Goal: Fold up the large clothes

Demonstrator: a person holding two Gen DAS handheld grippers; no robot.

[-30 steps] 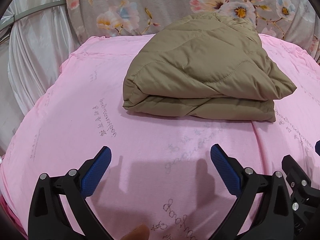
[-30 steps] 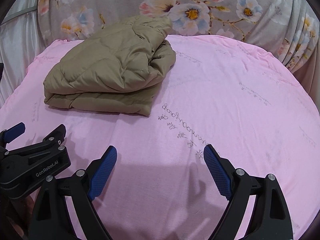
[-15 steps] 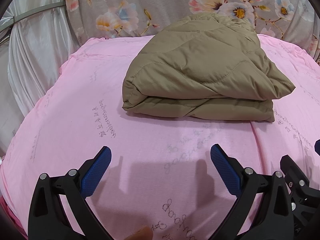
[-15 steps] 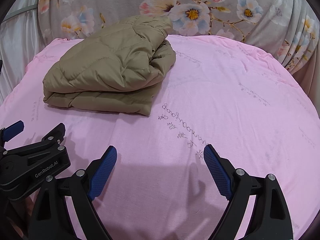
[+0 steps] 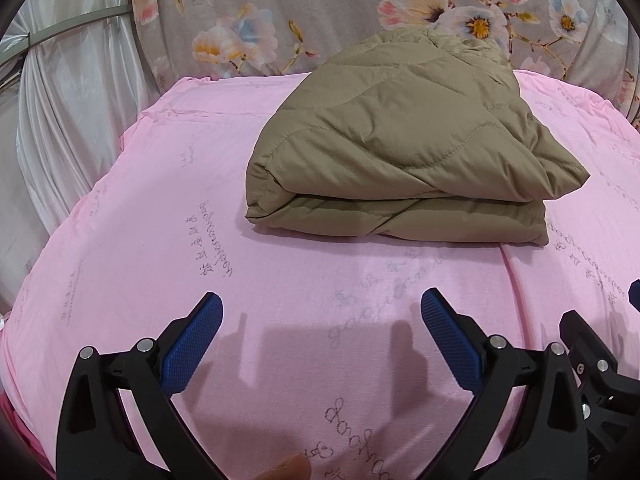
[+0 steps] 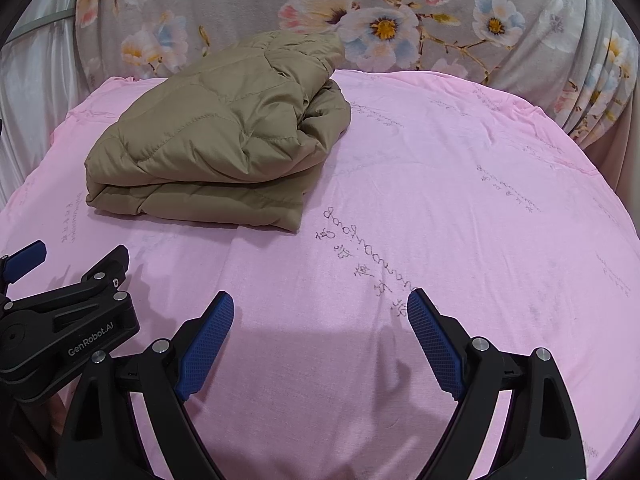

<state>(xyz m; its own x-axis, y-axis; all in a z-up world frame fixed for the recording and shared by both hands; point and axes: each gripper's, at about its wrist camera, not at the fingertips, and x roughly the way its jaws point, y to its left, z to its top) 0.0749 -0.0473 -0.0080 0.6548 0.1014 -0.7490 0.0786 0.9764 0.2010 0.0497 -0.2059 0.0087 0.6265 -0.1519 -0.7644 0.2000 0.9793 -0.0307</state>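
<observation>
Nearest the left wrist camera, the left gripper point(image 5: 322, 314) hangs just above the pink sheet point(image 5: 132, 264), its blue-padded fingers point(image 5: 192, 344) spread wide with nothing between them, and their shadows fall on the cloth directly beneath. The right gripper point(image 6: 320, 316) is posed the same way in its own view, jaws wide apart and empty, low over the sheet and pointing toward the far end of the bed. The two tools sit side by side and close: the left one's black body shows at the lower left of the right wrist view, and part of the right one shows at the lower right edge of the left wrist view. Between the fingertips and the garment lies a band of bare sheet printed with faint grey script. Beyond it the khaki quilted jacket point(image 5: 404, 148) rests folded in a thick stacked bundle, its near folded edge facing the grippers, lying left of centre from the right wrist view point(image 6: 224, 144), with a broad stretch of uncovered sheet to its right. The sheet's left edge drops toward a white curtain point(image 5: 60, 120), and behind the jacket's far end rises a grey floral fabric point(image 6: 400, 12).
</observation>
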